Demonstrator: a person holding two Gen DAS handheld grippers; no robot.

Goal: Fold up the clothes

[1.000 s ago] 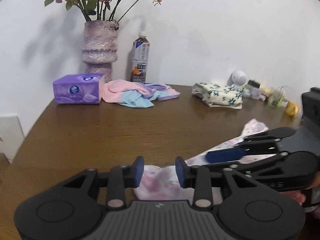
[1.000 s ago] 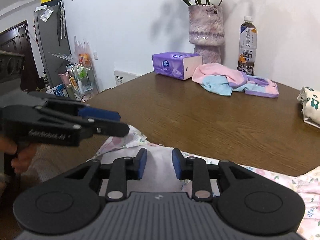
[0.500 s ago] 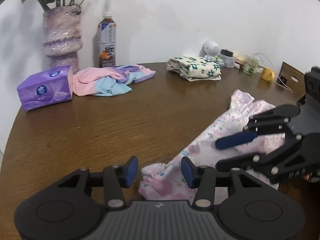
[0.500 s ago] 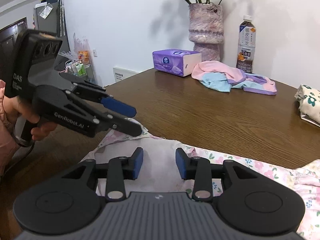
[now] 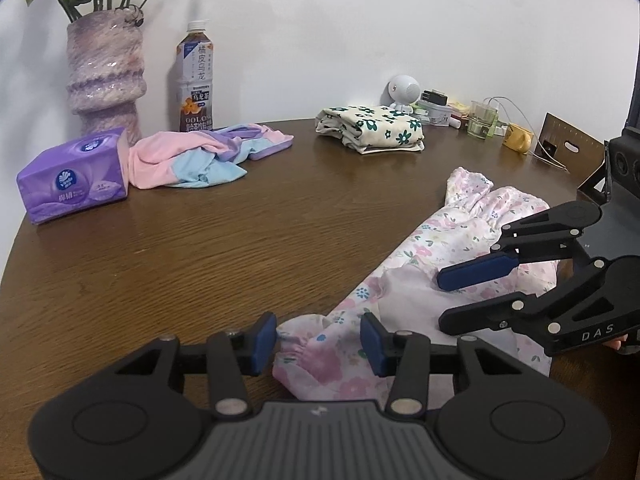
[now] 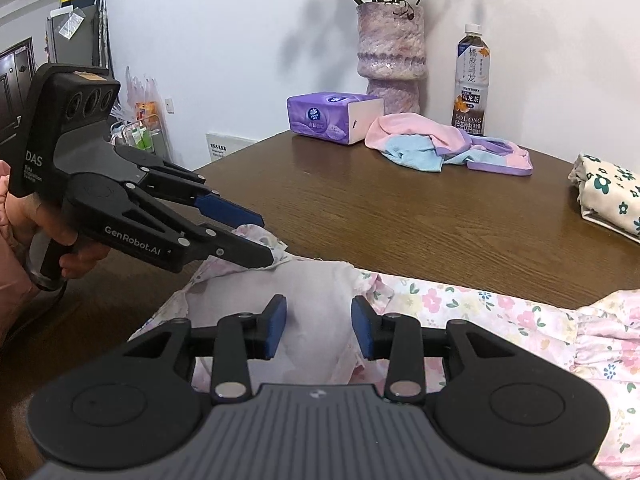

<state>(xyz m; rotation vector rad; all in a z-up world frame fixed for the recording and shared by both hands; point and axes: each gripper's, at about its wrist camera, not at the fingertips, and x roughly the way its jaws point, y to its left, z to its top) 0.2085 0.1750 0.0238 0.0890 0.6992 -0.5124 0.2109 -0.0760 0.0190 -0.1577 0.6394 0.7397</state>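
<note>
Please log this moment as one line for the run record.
left hand-held gripper: open, straddling floral garment cuff | right hand-held gripper: open, over garment

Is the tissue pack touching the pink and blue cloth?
Touching. In the left wrist view the pink and blue cloth lies against the tissue pack, no gap.

Even indoor light, sharp, fisheye-bent edges.

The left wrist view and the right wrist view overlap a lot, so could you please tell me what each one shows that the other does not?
Only the left wrist view shows the small white round-headed figure and the yellow mug at the table's far edge. Only the right wrist view shows the dark door and the cluttered rack by the wall. Both show the purple tissue pack, the mottled purple vase, the oolong tea bottle and the pink floral garment.
</note>
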